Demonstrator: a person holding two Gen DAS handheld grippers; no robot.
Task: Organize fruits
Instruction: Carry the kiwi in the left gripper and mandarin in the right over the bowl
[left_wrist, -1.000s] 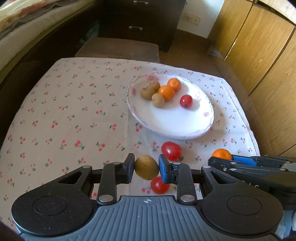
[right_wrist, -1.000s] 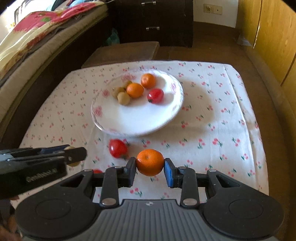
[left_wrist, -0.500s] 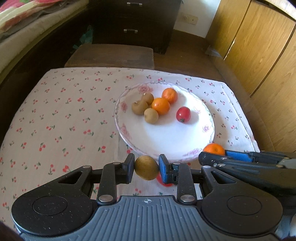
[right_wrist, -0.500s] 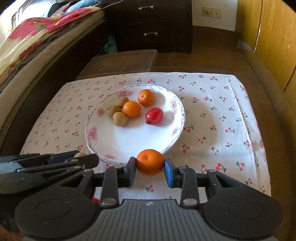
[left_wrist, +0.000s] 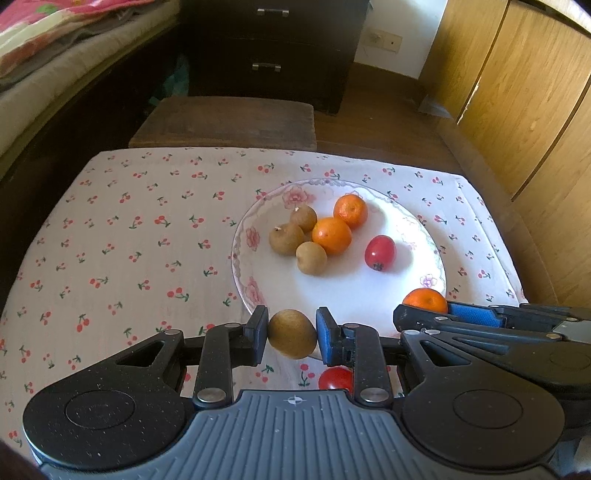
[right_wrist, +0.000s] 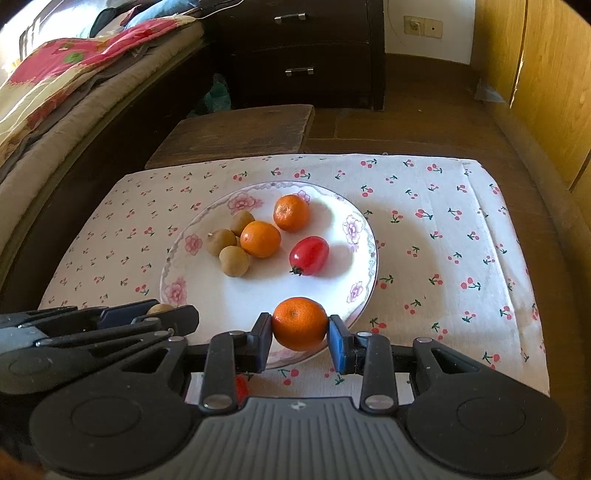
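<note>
Fruits on plate (left_wrist: 436, 266), cherry-print cloth (left_wrist: 129, 240); left tool (left_wrist: 291, 334) grips longan (left_wrist: 291, 334), right tool (right_wrist: 300, 325) grips tangerine (right_wrist: 300, 325).

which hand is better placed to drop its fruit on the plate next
Right, probably. The right gripper holds its orange over the plate rim, while the left gripper holds its brown fruit just short of it.
</note>
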